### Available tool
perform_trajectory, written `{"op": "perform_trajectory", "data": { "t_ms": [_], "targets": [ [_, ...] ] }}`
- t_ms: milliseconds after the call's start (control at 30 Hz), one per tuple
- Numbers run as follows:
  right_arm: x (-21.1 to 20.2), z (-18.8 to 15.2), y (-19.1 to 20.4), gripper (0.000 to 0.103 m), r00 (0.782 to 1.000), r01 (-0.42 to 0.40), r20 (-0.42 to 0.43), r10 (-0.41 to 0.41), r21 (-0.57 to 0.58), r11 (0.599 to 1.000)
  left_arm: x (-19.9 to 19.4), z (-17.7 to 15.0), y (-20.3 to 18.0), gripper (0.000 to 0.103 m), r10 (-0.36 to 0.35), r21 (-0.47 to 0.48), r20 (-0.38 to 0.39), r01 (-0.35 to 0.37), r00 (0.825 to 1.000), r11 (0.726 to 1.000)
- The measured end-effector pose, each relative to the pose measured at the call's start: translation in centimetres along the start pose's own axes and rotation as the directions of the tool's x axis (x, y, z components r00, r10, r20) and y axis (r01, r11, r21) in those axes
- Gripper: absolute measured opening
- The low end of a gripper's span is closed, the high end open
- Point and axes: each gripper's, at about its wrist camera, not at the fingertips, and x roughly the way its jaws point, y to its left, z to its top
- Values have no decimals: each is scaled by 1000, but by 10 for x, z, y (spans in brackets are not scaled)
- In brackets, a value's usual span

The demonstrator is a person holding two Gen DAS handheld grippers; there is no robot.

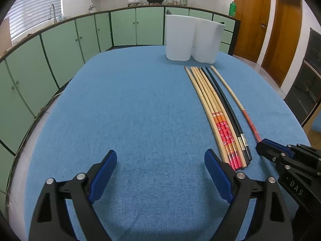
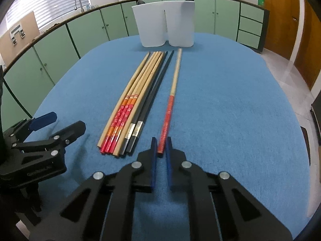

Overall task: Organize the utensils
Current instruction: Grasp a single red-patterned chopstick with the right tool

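1. Blue cloth [image 1: 140,110] covers the table, and every place below is given relative to the white two-compartment holder [image 1: 191,40] standing upright at its far side.
2. Lying on the cloth just in front of the holder is a tight bundle of chopsticks [image 2: 128,108], tips pointing toward it: several pale wooden ones with red and orange patterned ends, and two black ones with silver bands on the side nearer the single stick.
3. One more red-handled chopstick [image 2: 170,100] lies apart from that bundle, a little to its right as seen from the right wrist view, its pale tip also close to the holder's base.
4. At the end farthest from the holder, the right gripper [image 2: 161,150] has its two blue-padded fingers on either side of the red handle, nearly closed. A narrow gap shows on both sides, so whether the pads actually touch the stick cannot be told.
5. Further from the holder and to the left of the bundle, the left gripper [image 1: 160,166] hovers over bare cloth with its jaws spread wide and nothing between them; its right finger [image 1: 217,177] sits just beside the bundle's handle ends.
6. Behind the holder run green kitchen cabinets [image 1: 124,28].
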Motion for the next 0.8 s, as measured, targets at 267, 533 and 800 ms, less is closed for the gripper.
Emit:
{"op": "perform_trajectory", "data": {
  "t_ms": [267, 533, 800],
  "targets": [
    [-5, -2, -28, 5, 999, 48, 15, -49, 67, 997, -3, -2, -16, 87, -79, 33, -5, 79, 997, 996],
    [-6, -4, -38, 5, 999, 49, 17, -51, 85, 995, 7, -3, -30, 88, -64, 73, -48, 68, 997, 995],
    [-8, -6, -39, 7, 999, 39, 15, -41, 90, 995, 7, -2, -19, 88, -29, 30, -44, 31, 999, 999]
  ]
}}
